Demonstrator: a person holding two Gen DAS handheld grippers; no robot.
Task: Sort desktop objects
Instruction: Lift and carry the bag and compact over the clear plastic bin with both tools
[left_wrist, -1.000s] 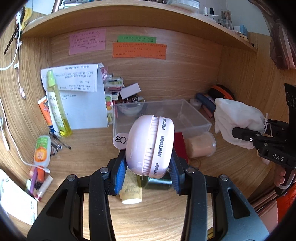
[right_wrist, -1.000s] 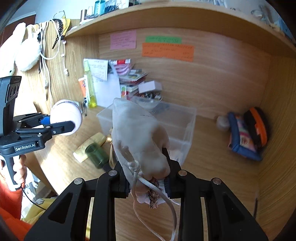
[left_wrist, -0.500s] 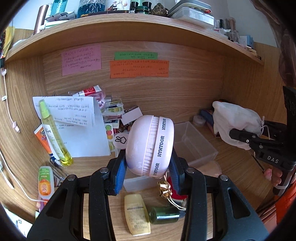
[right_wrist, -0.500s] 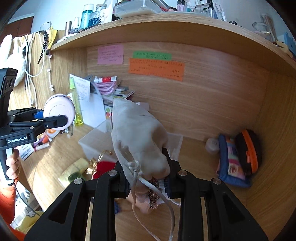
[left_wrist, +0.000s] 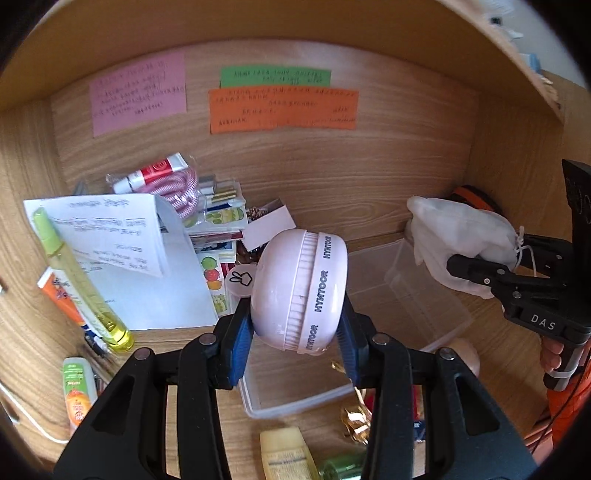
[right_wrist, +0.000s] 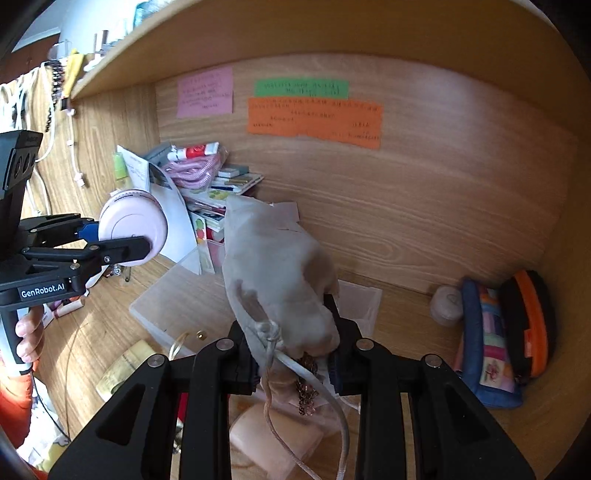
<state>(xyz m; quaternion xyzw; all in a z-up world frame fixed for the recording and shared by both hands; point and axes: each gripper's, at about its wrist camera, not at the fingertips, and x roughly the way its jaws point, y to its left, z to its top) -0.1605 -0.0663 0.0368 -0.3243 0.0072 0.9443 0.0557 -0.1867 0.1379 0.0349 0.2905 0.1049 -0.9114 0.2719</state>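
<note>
Left gripper (left_wrist: 295, 328) jaws clamped on a held item, right gripper (right_wrist: 295, 354) jaws nearly closed, gripping, both angled downward

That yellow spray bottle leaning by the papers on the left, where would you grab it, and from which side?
Take the spray bottle around its middle, coming from the front, the open desk side. It is long, slim and round, leaning back against the papers, so pads across the narrow body should hold. The cap end looks thinner, and a tube crowds its left.
</note>
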